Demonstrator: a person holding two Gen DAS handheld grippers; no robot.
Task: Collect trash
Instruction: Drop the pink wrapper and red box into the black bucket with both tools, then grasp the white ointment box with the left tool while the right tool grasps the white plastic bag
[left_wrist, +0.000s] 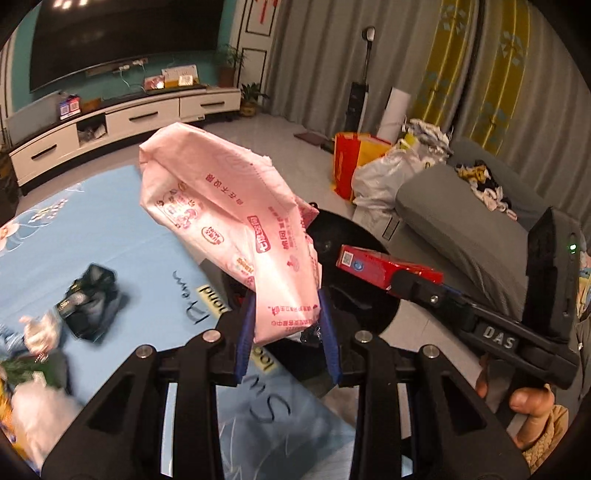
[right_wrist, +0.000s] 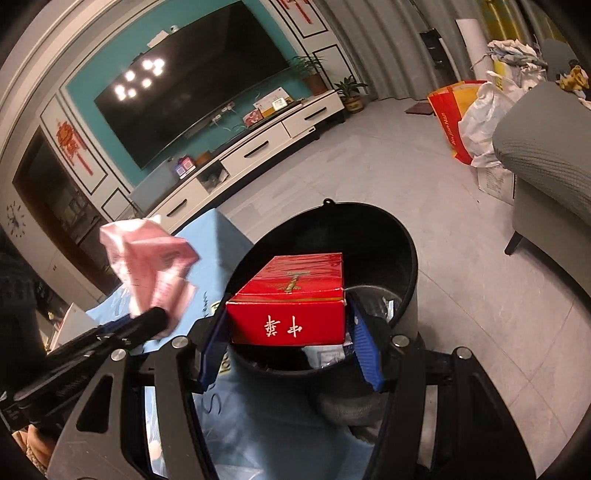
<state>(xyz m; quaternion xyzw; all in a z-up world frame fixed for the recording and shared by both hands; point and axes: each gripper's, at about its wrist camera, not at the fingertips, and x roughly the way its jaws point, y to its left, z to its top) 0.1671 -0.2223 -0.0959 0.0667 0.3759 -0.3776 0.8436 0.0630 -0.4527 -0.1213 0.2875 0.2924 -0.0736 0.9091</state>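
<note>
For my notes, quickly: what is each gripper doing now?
Left gripper: shut on crumpled pink plastic wrapper.
Right gripper: shut on red cardboard box.

Bin (right_wrist: 391, 236) stands on floor at table (left_wrist: 140, 236) edge. Box (right_wrist: 291, 295) over bin mouth; wrapper (left_wrist: 229, 221) left of bin; sofa (right_wrist: 546, 147) beyond, right of bin.

Black tool (left_wrist: 288, 332), blue pads (left_wrist: 245, 332), silver screws.
</note>
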